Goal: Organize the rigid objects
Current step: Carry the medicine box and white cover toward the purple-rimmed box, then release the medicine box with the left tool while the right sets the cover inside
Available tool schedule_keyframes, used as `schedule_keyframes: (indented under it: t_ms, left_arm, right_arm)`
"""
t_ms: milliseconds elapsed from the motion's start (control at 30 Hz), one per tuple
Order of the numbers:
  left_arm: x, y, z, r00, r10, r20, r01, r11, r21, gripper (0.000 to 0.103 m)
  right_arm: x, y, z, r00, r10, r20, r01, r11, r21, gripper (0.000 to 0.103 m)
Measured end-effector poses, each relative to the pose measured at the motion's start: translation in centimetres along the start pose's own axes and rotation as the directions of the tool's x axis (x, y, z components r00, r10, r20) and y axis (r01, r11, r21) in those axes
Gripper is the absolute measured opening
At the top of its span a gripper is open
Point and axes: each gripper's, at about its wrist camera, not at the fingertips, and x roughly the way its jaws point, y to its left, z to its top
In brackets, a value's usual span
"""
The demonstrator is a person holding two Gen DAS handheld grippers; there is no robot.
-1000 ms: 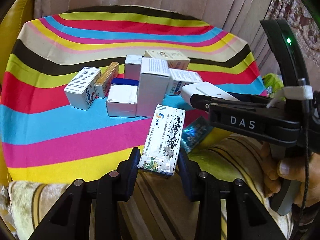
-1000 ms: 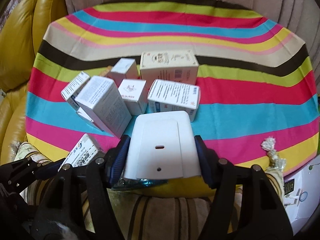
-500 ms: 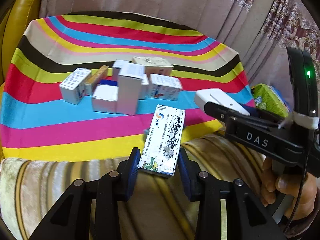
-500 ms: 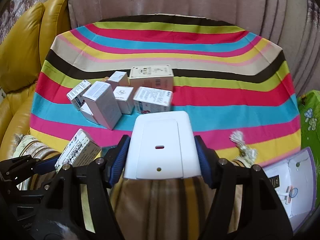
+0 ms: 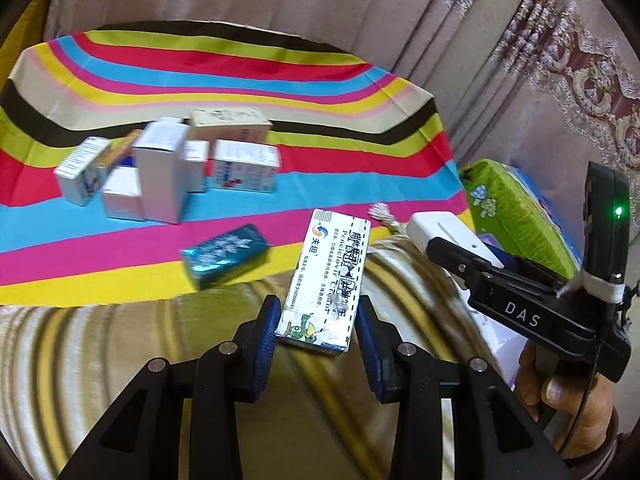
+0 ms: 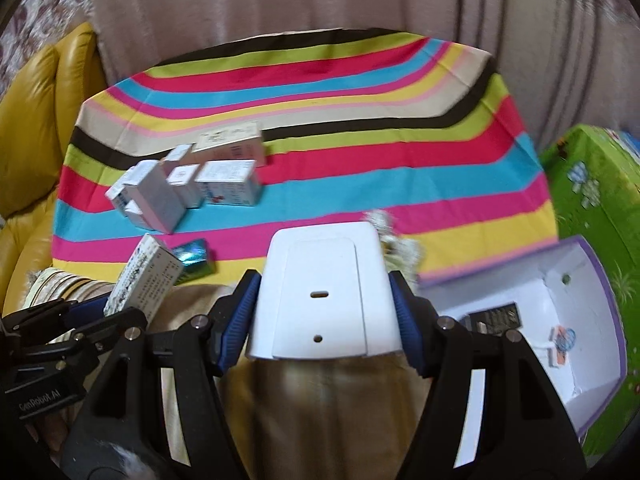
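My left gripper (image 5: pixel 317 322) is shut on a long white medicine box (image 5: pixel 326 276) with printed text, held above the striped cloth's near edge; it also shows in the right wrist view (image 6: pixel 142 280). My right gripper (image 6: pixel 323 310) is shut on a white plastic case (image 6: pixel 320 294), also seen in the left wrist view (image 5: pixel 444 230). A cluster of several white boxes (image 5: pixel 160 172) stands on the striped cloth (image 5: pixel 240 76), also in the right wrist view (image 6: pixel 188 180). A teal box (image 5: pixel 226 254) lies near the cloth's front edge.
An open white box with purple edges (image 6: pixel 560 320) sits at the right, holding small items. A green patterned box (image 5: pixel 516 208) lies beyond it. A yellow leather sofa (image 6: pixel 36 120) is at the left. Curtains hang behind. A beige striped cushion (image 5: pixel 120 360) lies below.
Both grippers have pulled back and swung right, still holding their objects. The teal box, earlier hidden behind the medicine box, now shows. The open white box has come into the right wrist view.
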Motion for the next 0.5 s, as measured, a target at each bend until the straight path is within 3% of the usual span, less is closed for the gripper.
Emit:
schedule_keyframes:
  t_ms: [500]
  left_arm:
    - [3.4, -8.0, -0.1, 0.993, -0.102, -0.06, 0.108, 0.989, 0.101, 0.039]
  right_arm:
    - [-1.8, -10.1, -3.1, 0.986, -0.166, -0.034, 0.169, 0.975, 0.145, 0.067]
